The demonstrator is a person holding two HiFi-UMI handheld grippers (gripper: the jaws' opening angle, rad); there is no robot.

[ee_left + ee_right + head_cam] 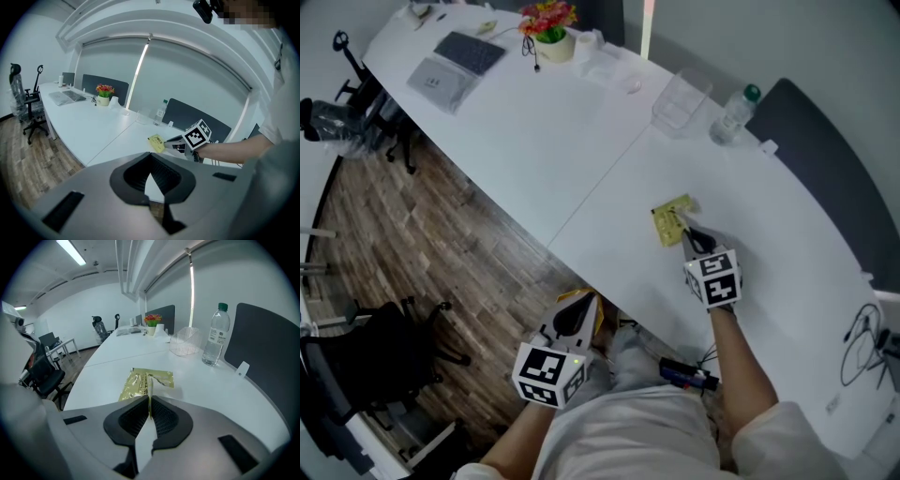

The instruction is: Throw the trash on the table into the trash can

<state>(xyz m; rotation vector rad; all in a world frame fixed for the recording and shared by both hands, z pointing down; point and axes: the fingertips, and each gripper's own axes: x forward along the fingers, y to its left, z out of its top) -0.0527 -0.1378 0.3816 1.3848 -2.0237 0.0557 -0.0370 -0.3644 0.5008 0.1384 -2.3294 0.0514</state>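
Long white table (581, 150) fills most of the head view, over a wood floor. The far end holds a laptop (455, 64) and a potted flower (551, 37), well apart from the work area. They look like desk items, not trash.

Left gripper (150, 173): held low, off the near table edge, above the floor. Jaws pressed together with nothing between them. It appears parked out of the way, leaving the reach to the other hand.

Right gripper (149, 400): reaches over the table and tilts down toward the surface. Jaws are pinched on the raised near edge of the wrapper. The downward slant likely lets the tips get at a thin, flat item.

Clear plastic box (184, 342) and water bottle (216, 336): upright by the dark divider, beyond the wrapper and clear of the grip.

Yellow wrapper (140, 380): the trash item. It is crumpled and mostly lying on the table, near the middle seam, with one fold standing up between the pads.

Trash can: not seen in any view. Judged stage: item gripped, lift and carry not yet done.
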